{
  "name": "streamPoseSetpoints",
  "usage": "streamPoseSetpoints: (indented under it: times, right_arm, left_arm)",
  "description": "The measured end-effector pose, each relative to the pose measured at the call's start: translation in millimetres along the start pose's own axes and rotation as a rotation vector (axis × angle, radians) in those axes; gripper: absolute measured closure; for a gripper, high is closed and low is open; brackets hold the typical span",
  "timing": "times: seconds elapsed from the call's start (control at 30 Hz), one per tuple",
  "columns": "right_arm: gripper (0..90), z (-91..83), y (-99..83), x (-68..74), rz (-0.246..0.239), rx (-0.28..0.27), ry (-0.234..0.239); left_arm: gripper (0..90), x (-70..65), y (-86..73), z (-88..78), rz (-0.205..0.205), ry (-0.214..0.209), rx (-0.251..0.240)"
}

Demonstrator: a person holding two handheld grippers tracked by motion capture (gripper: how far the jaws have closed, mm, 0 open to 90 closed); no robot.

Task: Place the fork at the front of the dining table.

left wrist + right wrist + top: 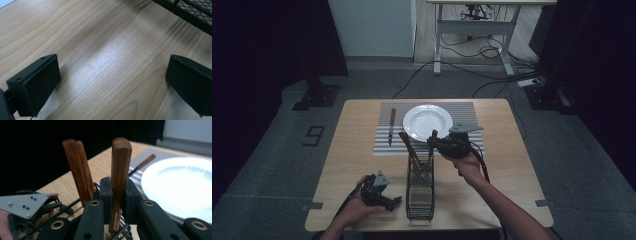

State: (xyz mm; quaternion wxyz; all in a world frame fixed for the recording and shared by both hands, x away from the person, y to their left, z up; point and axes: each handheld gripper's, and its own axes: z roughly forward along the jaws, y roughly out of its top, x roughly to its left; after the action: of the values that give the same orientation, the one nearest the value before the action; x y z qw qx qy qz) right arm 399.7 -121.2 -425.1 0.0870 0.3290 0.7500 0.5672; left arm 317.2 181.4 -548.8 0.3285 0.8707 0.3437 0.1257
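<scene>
Wooden-handled utensil (pixel 121 167) standing in black mesh basket (pixel 419 197), right gripper (pixel 435 140) jaws clamping its handle; second handle (pixel 79 170) leaning beside; left gripper (pixel 393 202) jaws gaping wide over table (pixel 105 62); white plate (pixel 428 121) sitting empty

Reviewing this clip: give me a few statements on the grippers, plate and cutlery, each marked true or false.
1. The right gripper is shut on a wooden utensil handle. True.
2. The left gripper holds a fork. False: its jaws stand open over the bare wooden table.
3. The white plate rests on the striped placemat. True.
4. The knife lies on the plate. False: it lies on the placemat, left of the plate.
5. The wire basket holds another wooden handle. True.
</scene>
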Motion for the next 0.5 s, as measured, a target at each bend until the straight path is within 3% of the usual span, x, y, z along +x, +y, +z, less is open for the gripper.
streamPoseSetpoints:
  times: [0.37,0.5]
  right_arm:
    - [80.5,-44.6,29.8,14.0,-0.042,-0.160,0.018]
    - [80.6,-51.6,33.7,16.4,-0.053,-0.184,0.017]
  left_arm:
    - [0.0,0.1,-0.1,0.1,0.002,0.001,-0.001]
    - [0.0,0.1,-0.1,0.0,0.002,0.001,0.000]
